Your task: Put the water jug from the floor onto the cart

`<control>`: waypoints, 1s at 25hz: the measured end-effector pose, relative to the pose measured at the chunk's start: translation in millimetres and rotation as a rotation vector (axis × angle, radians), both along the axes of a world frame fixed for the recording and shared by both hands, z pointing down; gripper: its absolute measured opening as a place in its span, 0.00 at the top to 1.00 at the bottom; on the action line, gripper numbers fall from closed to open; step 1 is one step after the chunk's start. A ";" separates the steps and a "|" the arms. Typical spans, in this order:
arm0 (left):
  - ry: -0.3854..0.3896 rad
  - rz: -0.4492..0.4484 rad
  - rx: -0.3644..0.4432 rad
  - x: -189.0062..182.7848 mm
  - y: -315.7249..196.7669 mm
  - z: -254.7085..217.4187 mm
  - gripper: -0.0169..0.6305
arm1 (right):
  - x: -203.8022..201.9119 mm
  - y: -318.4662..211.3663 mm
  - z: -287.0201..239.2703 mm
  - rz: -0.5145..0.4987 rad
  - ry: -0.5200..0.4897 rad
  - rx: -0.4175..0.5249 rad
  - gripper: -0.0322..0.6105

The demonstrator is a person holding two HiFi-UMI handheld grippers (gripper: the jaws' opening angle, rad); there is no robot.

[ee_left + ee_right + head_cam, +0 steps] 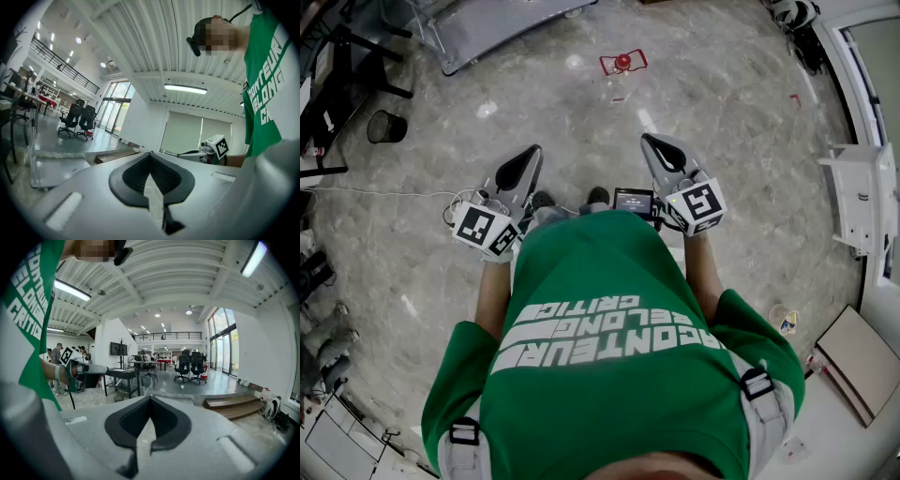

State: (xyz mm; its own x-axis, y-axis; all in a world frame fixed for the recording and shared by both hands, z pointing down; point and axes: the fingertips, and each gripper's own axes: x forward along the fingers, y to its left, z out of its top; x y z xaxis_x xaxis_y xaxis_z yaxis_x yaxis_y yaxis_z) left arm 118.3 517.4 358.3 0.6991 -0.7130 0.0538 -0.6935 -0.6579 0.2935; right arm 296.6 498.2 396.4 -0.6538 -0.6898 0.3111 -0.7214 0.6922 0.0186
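Two hand-held grippers [533, 152] [648, 140], both closed, one water jug [621, 73], one black bin [386, 126]

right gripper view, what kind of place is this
Most likely a large open-plan office or workshop hall: black office chairs stand in the middle, work desks sit to their left, and a railed mezzanine runs under a high ribbed ceiling.

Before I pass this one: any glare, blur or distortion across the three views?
Head view: strong fisheye curve, bright glare spots on the floor near the water jug. Left gripper view: dark round vignette, ceiling lamp blown out, the shut left gripper soft up close. Right gripper view: same vignette, windows bright, the shut right gripper soft.
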 end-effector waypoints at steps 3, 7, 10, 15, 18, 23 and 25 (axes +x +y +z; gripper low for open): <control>-0.001 -0.001 -0.002 5.6 -2.9 2.0 0.95 | 8.3 -2.3 0.6 0.003 -0.002 0.000 0.96; -0.008 -0.008 0.000 18.3 -3.8 2.3 0.95 | 23.9 -4.4 1.9 0.010 -0.011 -0.004 0.96; -0.008 -0.021 -0.005 29.2 -2.6 2.8 0.95 | 35.2 -3.8 4.6 0.003 -0.010 -0.006 0.96; -0.013 -0.032 -0.015 47.3 -1.5 0.8 0.95 | 52.0 -11.7 4.5 -0.002 -0.036 -0.012 0.96; -0.005 -0.039 -0.006 58.9 3.7 -3.1 0.95 | 63.1 -15.8 8.6 -0.010 -0.054 -0.026 0.96; 0.004 -0.069 -0.044 62.1 11.7 3.7 0.95 | 64.0 -17.8 19.8 -0.048 -0.062 -0.057 0.96; 0.008 -0.078 -0.051 56.6 11.7 6.1 0.95 | 58.4 -19.6 19.7 -0.058 -0.062 -0.055 0.96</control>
